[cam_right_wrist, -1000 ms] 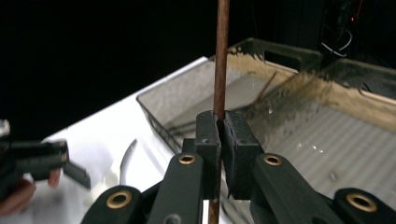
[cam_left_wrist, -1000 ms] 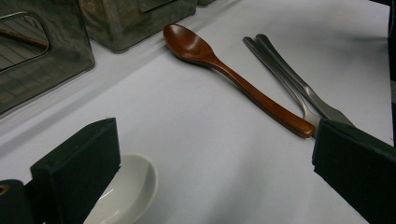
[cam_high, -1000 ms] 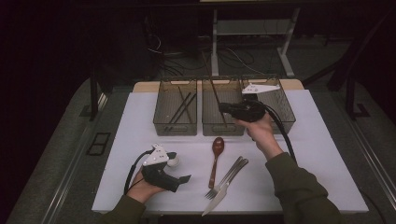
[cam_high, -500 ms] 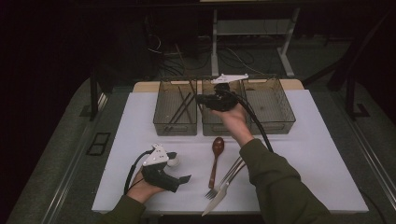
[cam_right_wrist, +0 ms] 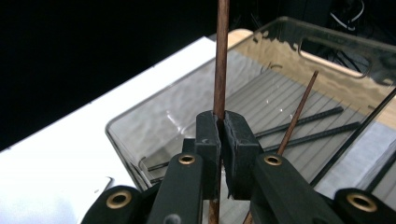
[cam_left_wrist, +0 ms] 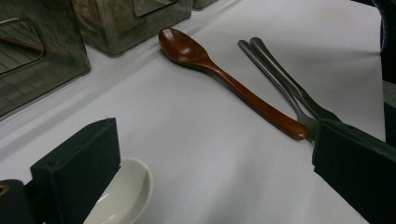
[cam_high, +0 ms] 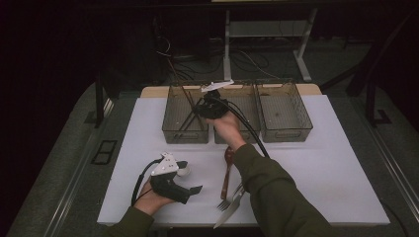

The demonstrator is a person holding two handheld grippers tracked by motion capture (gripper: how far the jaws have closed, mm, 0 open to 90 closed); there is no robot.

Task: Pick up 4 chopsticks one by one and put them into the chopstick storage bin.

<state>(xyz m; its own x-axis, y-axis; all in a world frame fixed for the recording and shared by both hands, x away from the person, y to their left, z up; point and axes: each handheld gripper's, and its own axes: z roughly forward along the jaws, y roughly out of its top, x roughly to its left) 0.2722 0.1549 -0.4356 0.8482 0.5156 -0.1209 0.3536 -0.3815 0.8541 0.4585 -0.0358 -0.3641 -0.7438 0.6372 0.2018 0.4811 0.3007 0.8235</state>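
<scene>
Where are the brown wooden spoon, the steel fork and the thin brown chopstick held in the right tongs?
Brown wooden spoon [cam_left_wrist: 187,49], left gripper view, on its bowl.
Steel fork [cam_high: 225,203], high view, on its tines.
Thin brown chopstick [cam_right_wrist: 221,56], right gripper view, on its shaft above the tongs.

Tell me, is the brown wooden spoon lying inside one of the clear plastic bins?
No, the brown wooden spoon lies on the white table, outside the bins.
</scene>
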